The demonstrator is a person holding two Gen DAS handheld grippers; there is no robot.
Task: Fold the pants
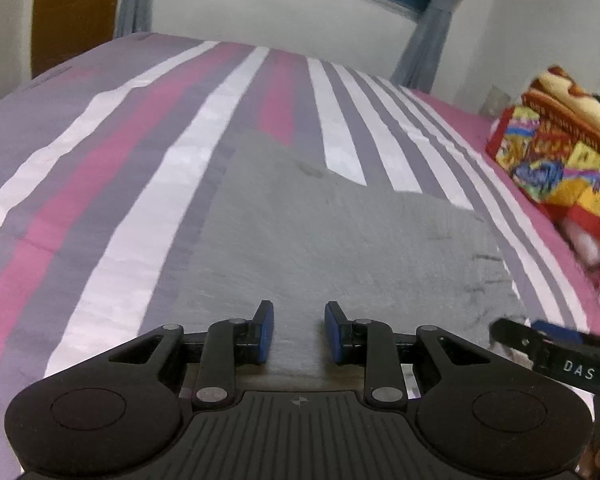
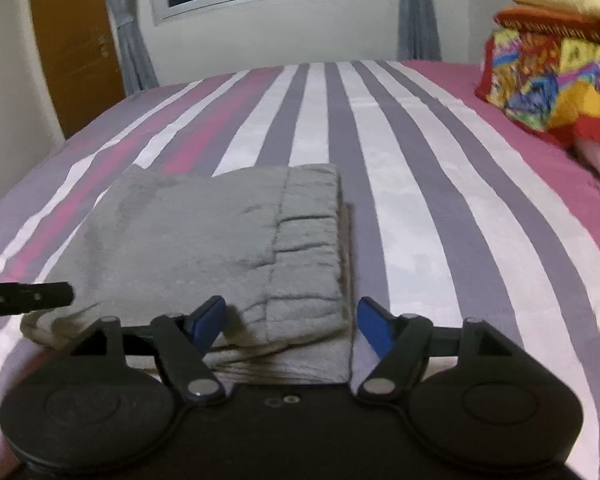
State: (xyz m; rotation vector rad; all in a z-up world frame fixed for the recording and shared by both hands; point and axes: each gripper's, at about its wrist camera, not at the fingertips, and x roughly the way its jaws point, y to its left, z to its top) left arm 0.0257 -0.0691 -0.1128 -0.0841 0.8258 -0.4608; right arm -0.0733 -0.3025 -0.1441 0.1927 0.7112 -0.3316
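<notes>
Your gray pants (image 2: 204,248) lie folded on the striped bed (image 2: 440,200), soft, light and floppy, so pinch doubled edges near the waistband; left hand-held gripper (image 1: 299,332) is narrowly apart and empty, right hand-held gripper (image 2: 290,324) spread wide, gripping nothing.

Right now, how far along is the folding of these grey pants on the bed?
Mostly done, it seems. The grey pants lie on the striped bed as a compact stack of layers, waistband on top. Nothing is in hand: the right gripper stands open over the near edge, and the left gripper has a gap with no cloth pinched. At most, a final tidy or moving the stack is left.
</notes>
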